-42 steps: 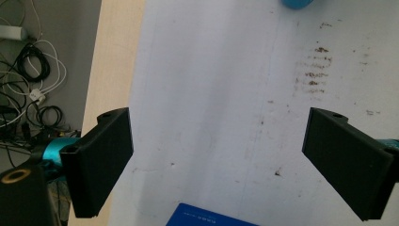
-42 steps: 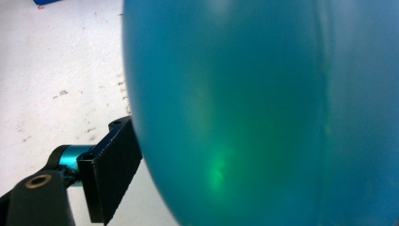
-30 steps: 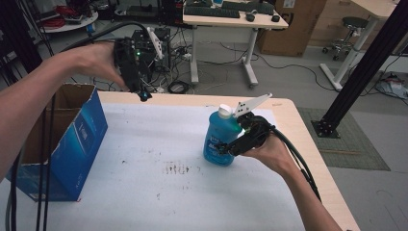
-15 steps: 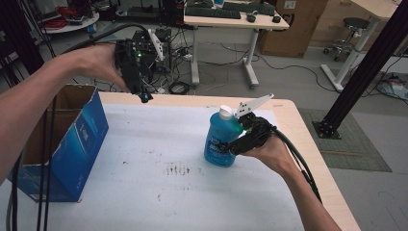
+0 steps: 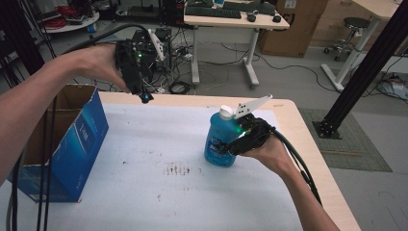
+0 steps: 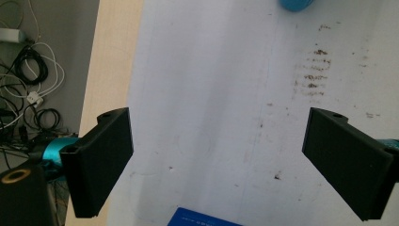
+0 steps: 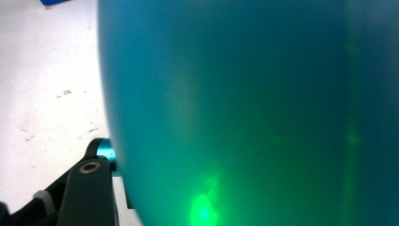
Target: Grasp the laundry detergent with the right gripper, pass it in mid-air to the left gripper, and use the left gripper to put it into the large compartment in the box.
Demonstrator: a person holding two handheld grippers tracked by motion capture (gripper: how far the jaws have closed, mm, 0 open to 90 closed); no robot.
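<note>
right gripper (image 5: pixel 226 147) jaws just closing around blue bottle (image 5: pixel 219 139); hands unmoved.

Translucent blue plastic bottle (image 5: pixel 220 142) standing right of centre on white-topped wooden table (image 5: pixel 159 192), open blue cardboard box (image 5: pixel 72 144) at left edge, well apart

Left tool (image 5: pixel 144 96) hangs wide open; right tool (image 5: pixel 226 147) has just been closing.
</note>
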